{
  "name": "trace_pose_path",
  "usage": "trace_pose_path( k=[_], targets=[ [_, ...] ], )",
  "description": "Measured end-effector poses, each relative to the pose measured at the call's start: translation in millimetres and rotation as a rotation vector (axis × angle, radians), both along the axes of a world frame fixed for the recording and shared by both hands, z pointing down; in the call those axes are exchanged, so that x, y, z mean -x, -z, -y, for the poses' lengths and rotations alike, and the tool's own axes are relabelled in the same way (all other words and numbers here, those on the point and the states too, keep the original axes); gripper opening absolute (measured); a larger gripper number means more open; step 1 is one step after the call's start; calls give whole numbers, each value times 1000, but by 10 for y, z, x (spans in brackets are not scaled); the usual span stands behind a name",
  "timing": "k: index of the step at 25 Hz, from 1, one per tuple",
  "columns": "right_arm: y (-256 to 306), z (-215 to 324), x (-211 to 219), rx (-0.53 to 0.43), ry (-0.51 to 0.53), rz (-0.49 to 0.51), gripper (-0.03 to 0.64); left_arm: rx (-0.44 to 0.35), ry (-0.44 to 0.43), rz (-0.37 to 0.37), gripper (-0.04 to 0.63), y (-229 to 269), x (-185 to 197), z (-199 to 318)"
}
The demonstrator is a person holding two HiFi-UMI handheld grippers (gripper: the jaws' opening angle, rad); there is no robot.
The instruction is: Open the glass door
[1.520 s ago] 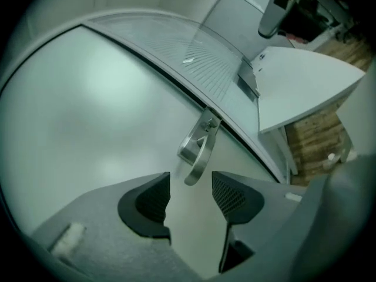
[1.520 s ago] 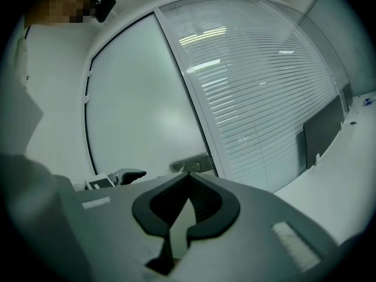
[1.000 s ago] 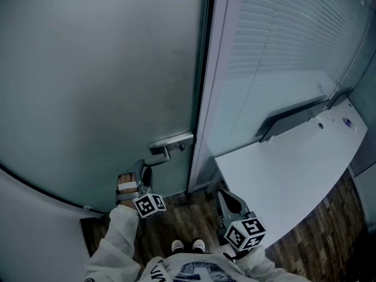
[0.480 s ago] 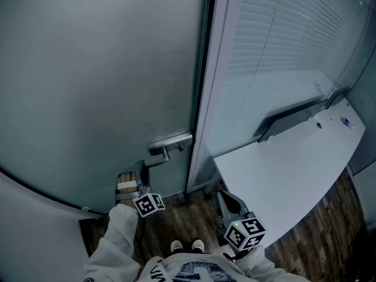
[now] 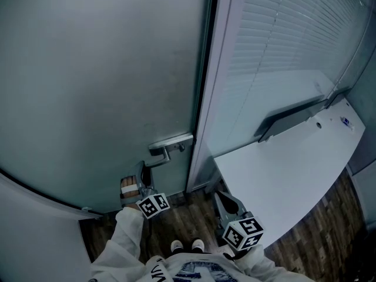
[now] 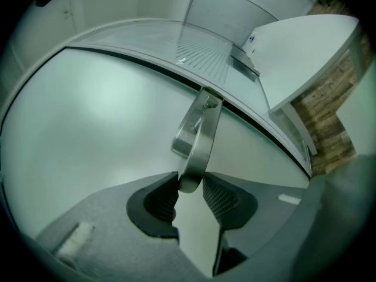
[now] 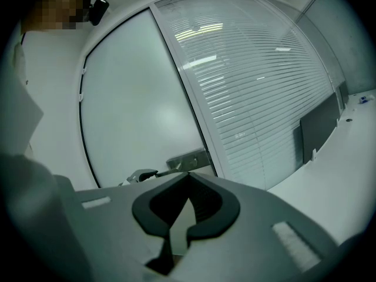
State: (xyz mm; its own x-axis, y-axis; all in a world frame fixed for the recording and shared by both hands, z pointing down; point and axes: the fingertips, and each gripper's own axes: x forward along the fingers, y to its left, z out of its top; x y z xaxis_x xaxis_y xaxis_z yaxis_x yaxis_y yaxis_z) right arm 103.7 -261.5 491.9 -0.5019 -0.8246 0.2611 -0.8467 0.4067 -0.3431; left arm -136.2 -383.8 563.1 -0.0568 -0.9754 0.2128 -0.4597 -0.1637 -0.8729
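**The left gripper (image 6: 191, 188) takes the door handle (image 6: 200, 135)**

Its jaws, wide apart a second ago, have come in onto the lever's free tip, and the pads now press the metal. In the head view the gripper has rolled slightly, and its marker cube (image 5: 153, 205) has shifted a little rightward.

Dim, bluish light filled the room; a soft sheen lay on the glass door (image 6: 94, 104), lamp glare streaked the blinds (image 7: 235, 69), and the edges bowed darkly.
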Motion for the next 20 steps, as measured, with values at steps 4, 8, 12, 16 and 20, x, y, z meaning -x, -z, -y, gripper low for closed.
trace_pose_path(
  k=[4,8,12,16,20],
  targets=[
    [2,124,91,21,2,-3,5,-15,53,-110,129,-107,97,149],
    [23,179,132,31,11,-8,5,-21,106,-195,132,-115,147,210],
    [-57,143,120,43,26,-8,5,30,129,-249,139,-323,38,161],
    [-109,69,139,45,47,-2,5,33,142,-272,143,-357,-5,-4],
    [-123,130,135,45,54,7,5,42,125,-262,143,-376,-57,-93]
  ],
)
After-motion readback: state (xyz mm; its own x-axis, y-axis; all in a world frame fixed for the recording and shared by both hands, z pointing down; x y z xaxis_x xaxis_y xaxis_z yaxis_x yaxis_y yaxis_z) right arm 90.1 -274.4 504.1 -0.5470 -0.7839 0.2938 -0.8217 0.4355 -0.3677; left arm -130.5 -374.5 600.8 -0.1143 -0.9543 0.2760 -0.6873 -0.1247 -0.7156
